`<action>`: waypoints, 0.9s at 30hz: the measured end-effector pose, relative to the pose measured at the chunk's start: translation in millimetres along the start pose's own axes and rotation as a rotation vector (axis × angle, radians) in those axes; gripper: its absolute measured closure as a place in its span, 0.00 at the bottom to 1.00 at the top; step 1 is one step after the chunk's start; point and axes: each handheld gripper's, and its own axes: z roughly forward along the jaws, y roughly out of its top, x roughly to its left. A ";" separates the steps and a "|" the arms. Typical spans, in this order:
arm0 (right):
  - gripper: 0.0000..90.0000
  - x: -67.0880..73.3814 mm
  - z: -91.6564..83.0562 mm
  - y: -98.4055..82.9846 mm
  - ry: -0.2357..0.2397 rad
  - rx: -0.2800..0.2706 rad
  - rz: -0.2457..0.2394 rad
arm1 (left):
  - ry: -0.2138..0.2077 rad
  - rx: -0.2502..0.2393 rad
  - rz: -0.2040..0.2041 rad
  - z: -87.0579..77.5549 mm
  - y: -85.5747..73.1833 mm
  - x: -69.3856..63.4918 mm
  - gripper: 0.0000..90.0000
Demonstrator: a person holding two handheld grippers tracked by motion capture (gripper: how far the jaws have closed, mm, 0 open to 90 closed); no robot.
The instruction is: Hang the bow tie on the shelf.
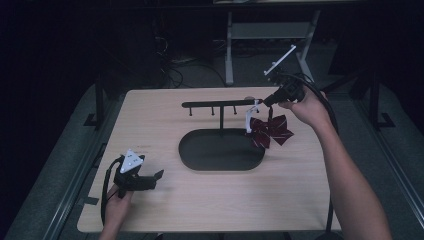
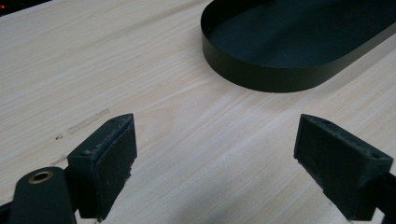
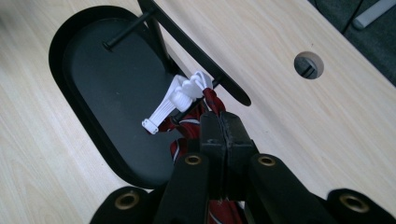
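The dark red striped bow tie [image 1: 269,131] hangs at the right end of the black hanger stand [image 1: 220,104], its white elastic strap [image 1: 249,119] looped at the tip of the crossbar. In the right gripper view, the bow tie [image 3: 189,128] lies directly beyond my jaws, at twelve o'clock, with the strap [image 3: 170,105] toward eleven o'clock. My right gripper [image 1: 272,100] has its jaws pressed together, pinching the bow tie's fabric. The stand's black oval tray [image 1: 192,155] sits at the middle of the wooden table [image 1: 150,115]. My left gripper [image 1: 150,179] rests on the table at about eight o'clock from the tray, well apart from the bow tie, its jaws spread wide over bare wood, holding nothing.
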 end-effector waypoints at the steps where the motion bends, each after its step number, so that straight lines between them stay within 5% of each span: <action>1: 0.99 -1.0 1.7 -1.0 0.002 0.004 0.002 | -0.001 0.005 0.002 0.2 0.1 -0.5 0.15; 27: 0.91 -10.7 22.3 -38.6 0.078 0.000 0.056 | 0.002 -0.001 0.010 -4.3 -2.1 -2.3 0.15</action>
